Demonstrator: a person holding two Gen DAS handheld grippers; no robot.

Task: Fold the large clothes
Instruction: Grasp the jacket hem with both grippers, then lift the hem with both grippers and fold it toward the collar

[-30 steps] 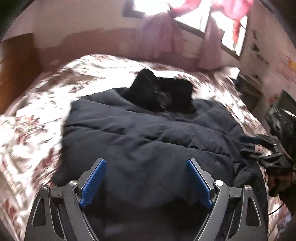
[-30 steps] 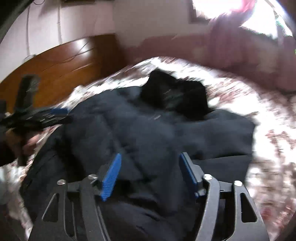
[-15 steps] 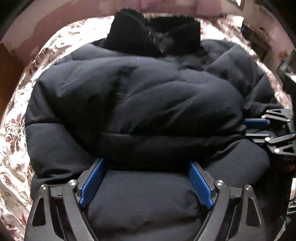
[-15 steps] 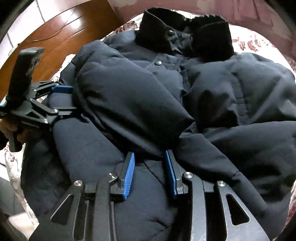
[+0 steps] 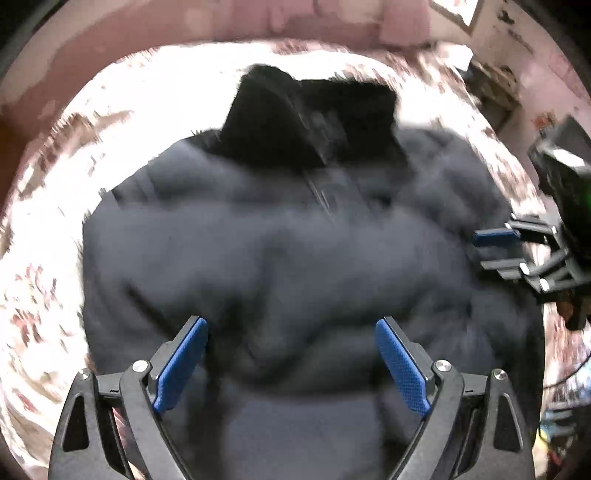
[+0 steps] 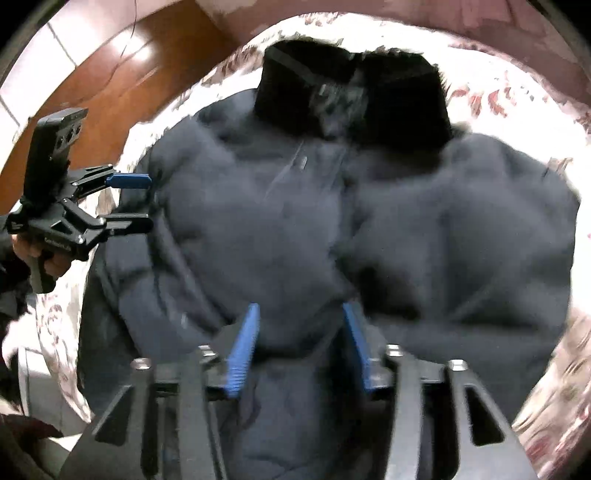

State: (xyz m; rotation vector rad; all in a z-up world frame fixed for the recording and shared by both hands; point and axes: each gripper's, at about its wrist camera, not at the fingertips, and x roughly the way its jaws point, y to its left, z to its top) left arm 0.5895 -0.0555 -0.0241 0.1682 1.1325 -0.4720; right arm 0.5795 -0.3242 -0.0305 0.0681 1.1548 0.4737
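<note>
Lying spread on a bed (image 5: 48, 236) with a floral cover, a dark navy padded jacket (image 5: 295, 251) fills the space ahead of both sets of jaws, its black furry collar (image 5: 314, 114) at the far end from them. Its front faces up, with a closure line running from the collar toward the near hem, and both puffy sides are bunched in toward the middle.

On the left gripper (image 5: 291, 362) the jaws are spread wide and released; jacket fabric lies beneath and between the blue pads, but they do not press on it. On the right gripper (image 6: 301, 343) the jaws have just been opening and now stand partly apart, with a fold of the jacket between them near the hem; motion blur hides whether the pads touch it.

Seen from the right wrist, the left gripper sits at the jacket's left edge, held in a hand (image 6: 48, 258). Beyond the bed on that side stands a wooden headboard (image 6: 122, 81), and a pink wall (image 5: 221, 22) lies past the collar.
</note>
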